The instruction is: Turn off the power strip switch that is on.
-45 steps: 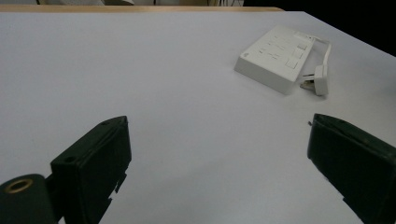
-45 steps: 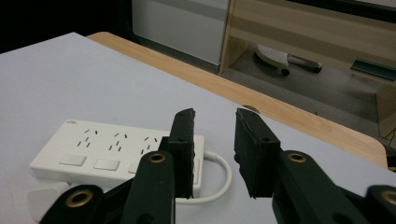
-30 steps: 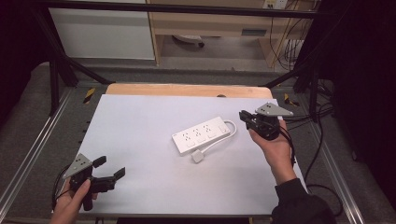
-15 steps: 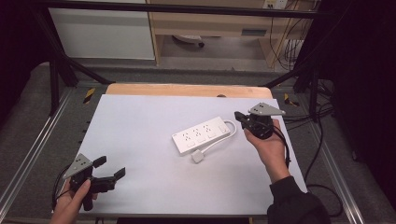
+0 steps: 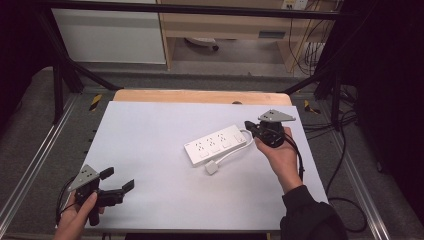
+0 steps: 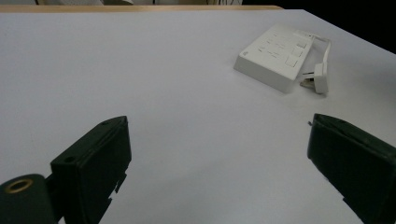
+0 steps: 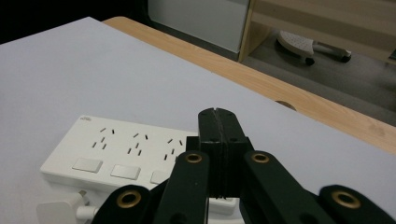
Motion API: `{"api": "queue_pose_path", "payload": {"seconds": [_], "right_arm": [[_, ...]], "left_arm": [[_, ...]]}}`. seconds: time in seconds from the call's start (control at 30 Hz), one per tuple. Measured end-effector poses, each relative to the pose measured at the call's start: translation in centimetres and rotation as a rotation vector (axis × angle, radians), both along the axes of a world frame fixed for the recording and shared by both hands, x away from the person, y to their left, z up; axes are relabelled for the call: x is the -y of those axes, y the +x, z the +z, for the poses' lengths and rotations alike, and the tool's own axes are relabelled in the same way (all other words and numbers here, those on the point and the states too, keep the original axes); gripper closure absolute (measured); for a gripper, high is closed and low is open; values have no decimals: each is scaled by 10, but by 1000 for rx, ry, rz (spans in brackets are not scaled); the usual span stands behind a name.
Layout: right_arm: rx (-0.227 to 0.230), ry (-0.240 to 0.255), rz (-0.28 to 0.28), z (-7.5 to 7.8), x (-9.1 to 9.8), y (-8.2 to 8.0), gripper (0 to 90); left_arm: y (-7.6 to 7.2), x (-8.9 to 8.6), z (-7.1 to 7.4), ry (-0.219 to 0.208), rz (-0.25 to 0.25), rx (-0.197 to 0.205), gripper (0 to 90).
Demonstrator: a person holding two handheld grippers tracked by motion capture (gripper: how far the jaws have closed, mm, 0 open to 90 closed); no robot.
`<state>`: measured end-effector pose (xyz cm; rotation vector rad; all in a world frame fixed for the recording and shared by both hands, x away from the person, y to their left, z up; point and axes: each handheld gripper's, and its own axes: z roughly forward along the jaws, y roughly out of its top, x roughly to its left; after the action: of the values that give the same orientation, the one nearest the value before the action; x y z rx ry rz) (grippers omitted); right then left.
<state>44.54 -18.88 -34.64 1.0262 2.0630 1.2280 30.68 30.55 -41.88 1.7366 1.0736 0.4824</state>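
**Closed tool at the end of the power strip**

My right tool [image 5: 248, 125] has its jaws pressed together, empty, just beside the cable end of the power strip [image 5: 216, 145] on the bench [image 5: 150, 130]. My left tool [image 5: 120, 181] stands wide, well apart from the strip. The strip is white, flat, with three sockets and switches; I judge it stiff, light and smooth, best gripped across its long edges.

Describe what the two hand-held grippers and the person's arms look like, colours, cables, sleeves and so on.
Both are black. The left hand-held gripper has two blocky black jaws and a grey three-cornered plate on top, with a dark cable trailing from it. The right hand-held gripper carries the same grey plate, brass-coloured rivets on its black linkage arms, and a black cable. The right arm wears a dark sleeve.
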Motion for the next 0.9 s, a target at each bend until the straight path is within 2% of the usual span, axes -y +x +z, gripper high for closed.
{"api": "queue_pose_path", "payload": {"seconds": [0.47, 0.9], "right_arm": [[-31, 3, -3, -16, -14, 17, 900], [-57, -5, -9, -29, -18, 23, 900]], "left_arm": [[0, 1, 0, 16, 2, 4, 61], [0, 1, 0, 14, -1, 3, 61]]}}
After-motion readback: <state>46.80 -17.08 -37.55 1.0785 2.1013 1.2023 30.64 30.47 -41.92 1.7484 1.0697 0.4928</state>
